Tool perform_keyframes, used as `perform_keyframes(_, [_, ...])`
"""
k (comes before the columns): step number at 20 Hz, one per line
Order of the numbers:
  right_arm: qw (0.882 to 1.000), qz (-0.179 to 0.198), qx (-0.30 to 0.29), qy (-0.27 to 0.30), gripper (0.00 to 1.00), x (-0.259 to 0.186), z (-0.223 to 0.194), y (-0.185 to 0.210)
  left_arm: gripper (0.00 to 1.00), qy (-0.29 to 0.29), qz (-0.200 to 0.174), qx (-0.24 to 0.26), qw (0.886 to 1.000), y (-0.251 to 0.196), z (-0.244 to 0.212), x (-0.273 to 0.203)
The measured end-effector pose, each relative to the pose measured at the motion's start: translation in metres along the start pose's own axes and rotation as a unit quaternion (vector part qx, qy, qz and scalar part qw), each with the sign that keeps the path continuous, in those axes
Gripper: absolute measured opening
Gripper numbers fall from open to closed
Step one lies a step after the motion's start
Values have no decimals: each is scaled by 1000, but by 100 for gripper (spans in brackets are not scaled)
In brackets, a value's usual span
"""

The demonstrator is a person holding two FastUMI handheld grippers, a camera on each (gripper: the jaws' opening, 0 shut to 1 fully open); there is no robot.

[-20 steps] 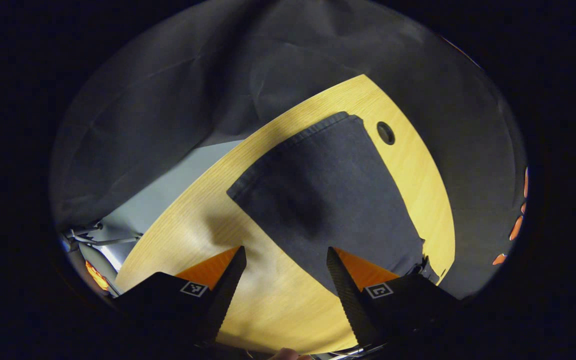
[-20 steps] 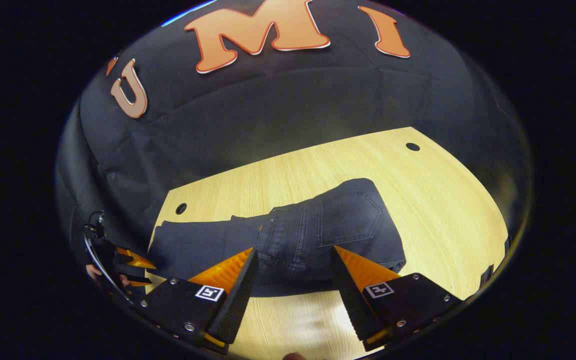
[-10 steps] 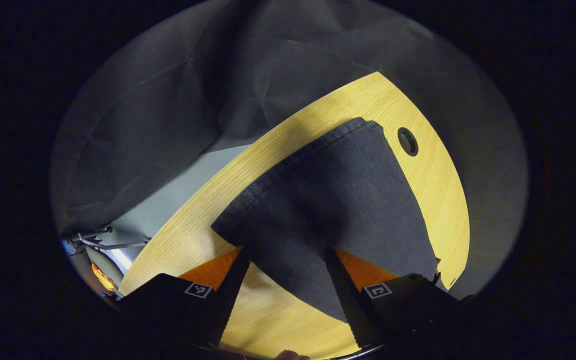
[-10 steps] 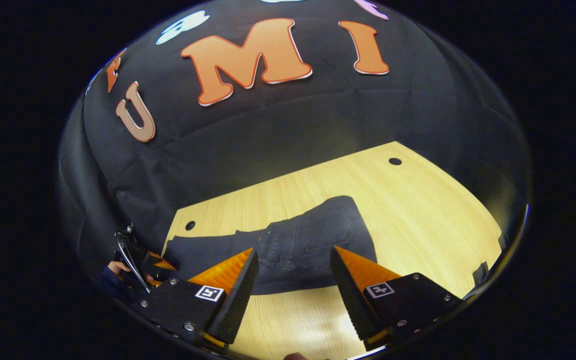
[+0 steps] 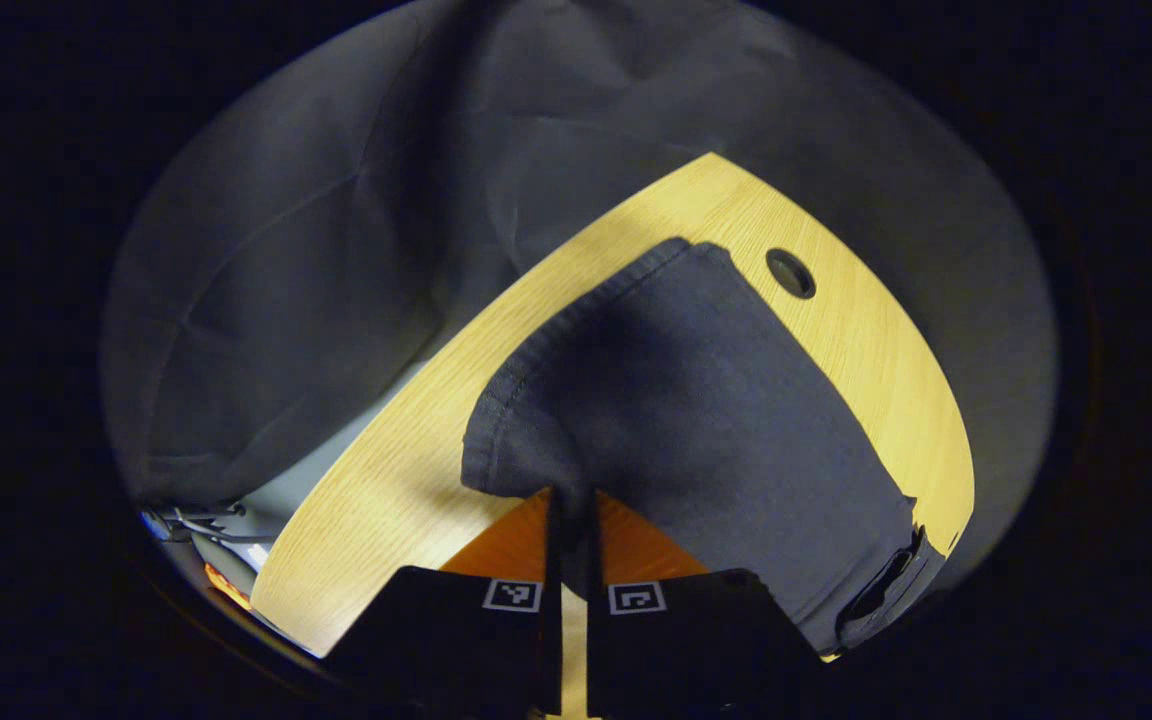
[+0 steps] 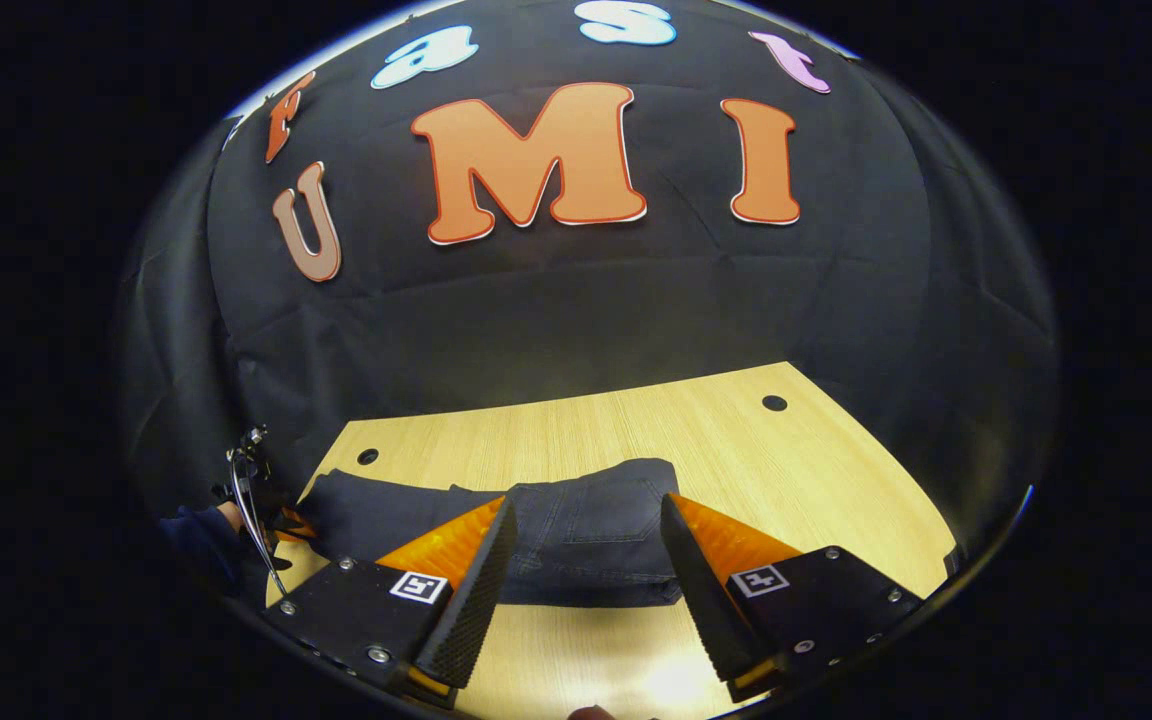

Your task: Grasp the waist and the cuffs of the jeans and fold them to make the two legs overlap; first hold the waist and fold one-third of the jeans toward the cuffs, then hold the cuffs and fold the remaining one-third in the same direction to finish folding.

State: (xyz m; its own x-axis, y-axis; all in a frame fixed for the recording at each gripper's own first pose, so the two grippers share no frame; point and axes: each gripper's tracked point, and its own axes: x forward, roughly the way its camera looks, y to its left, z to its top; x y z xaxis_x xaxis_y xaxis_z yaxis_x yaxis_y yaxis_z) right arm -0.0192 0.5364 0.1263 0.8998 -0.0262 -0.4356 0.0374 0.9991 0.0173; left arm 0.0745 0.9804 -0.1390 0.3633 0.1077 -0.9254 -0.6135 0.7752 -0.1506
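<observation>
The dark jeans lie on the wooden table, legs overlapped. In the left gripper view, my left gripper is shut on the near corner of the cuff end, and the hem puckers up around its fingers. In the right gripper view, the jeans stretch across the table with the waist part, back pocket up, folded over the legs. My right gripper hangs open above the table's near side, in front of the folded waist part and touching nothing. The left gripper and a sleeve sit at the cuff end.
The table has round cable holes, one just beyond the cuffs and others at the back corners. Black cloth walls stand close behind. Bare wood lies right of the jeans. Cables and grey floor show past the table edge.
My left gripper moved onto the cuff corner and shut on it, bunching the hem. My right gripper drew back and tilted up from the folded waist, staying open.
</observation>
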Motion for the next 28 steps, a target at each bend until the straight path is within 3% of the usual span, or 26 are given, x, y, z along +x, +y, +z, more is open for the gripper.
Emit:
perform_keyframes(1, [1000,3,-1,-2,88,-2,1,-7,5,-16,-10,15,1000,-2,2,0])
perform_keyframes(7, [1000,4,20,-2,88,3,2,-43,4,-123,-111,59,984,-44,20,-67])
perform_keyframes(16, [999,38,20,-1,88,16,5,-48,4,-186,-204,88,957,-120,12,-191])
perform_keyframes(22, [998,59,20,-12,89,22,14,-57,4,-211,-258,148,931,-207,-22,-266])
perform_keyframes(28, [997,78,20,-17,92,25,19,-77,4,-207,-301,202,909,-300,-83,-307])
